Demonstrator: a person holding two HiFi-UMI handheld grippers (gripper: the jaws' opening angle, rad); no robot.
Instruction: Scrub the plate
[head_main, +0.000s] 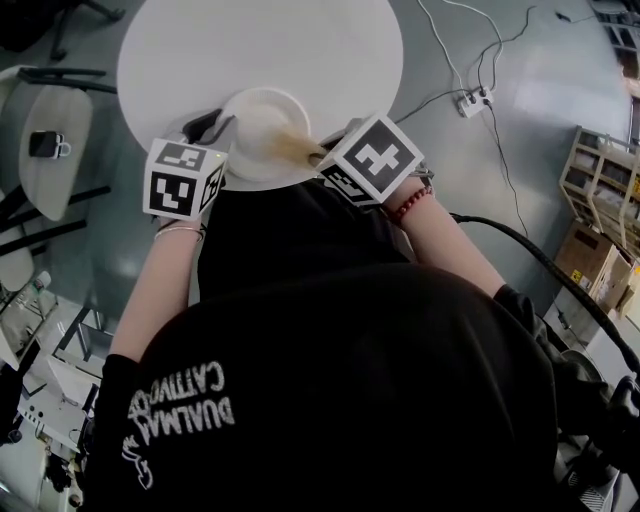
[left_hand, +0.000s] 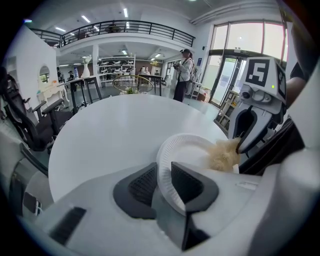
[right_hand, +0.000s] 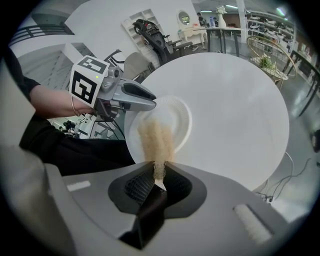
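White surface, near edge: left gripper pinched plate rim, right gripper fingers clamped scrubber. Hard strokes risked buckling rim, freeing plate.

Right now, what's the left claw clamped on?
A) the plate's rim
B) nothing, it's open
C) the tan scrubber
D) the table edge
A: in the left gripper view, the left claw has the rim of the white plate pinched between its two pads, while the tan scrubber sits in the right claw.
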